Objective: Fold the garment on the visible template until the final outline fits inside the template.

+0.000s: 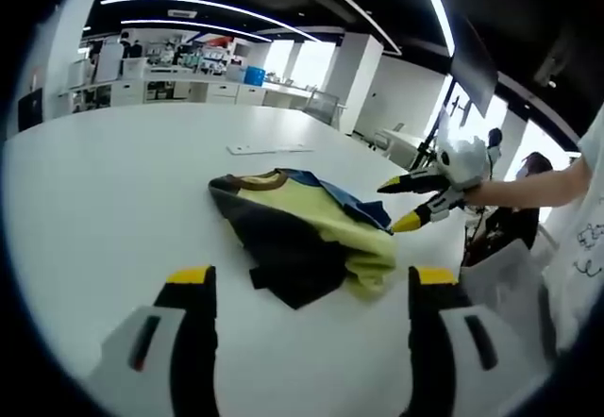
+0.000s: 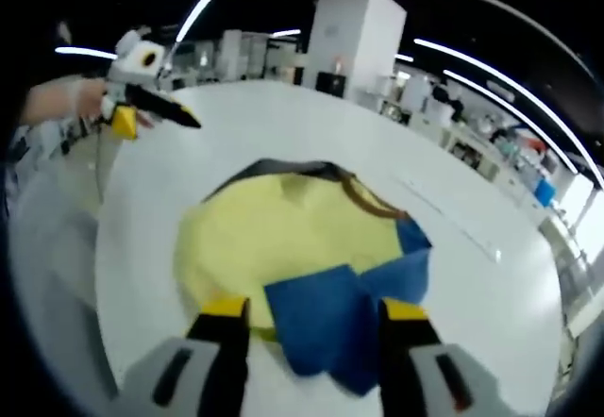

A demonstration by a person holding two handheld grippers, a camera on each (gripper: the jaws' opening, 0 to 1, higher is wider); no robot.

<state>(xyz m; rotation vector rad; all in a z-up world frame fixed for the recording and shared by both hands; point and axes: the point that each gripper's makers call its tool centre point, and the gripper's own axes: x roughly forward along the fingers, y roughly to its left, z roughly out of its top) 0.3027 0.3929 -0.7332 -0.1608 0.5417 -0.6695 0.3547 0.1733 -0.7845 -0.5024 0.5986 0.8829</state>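
A crumpled garment (image 1: 307, 228) of yellow, black and blue cloth with a brown collar lies in a heap on the white table (image 1: 113, 200). My left gripper (image 1: 313, 280) stands open just short of the heap's near black edge, with nothing between its jaws. My right gripper (image 1: 401, 205), held in a person's hand, comes in from the right, open, with its yellow tips close to the blue edge. In the right gripper view the garment (image 2: 293, 238) spreads yellow ahead, and its blue flap lies under my open right gripper (image 2: 314, 310). The left gripper (image 2: 151, 106) hovers at the far left.
A faint thin rectangular mark (image 1: 269, 148) lies on the table beyond the garment. A seated person (image 1: 524, 205) and chairs are past the table's right edge. Desks and a white column (image 1: 354, 77) stand far behind. The table's rim (image 2: 113, 247) curves close on the left.
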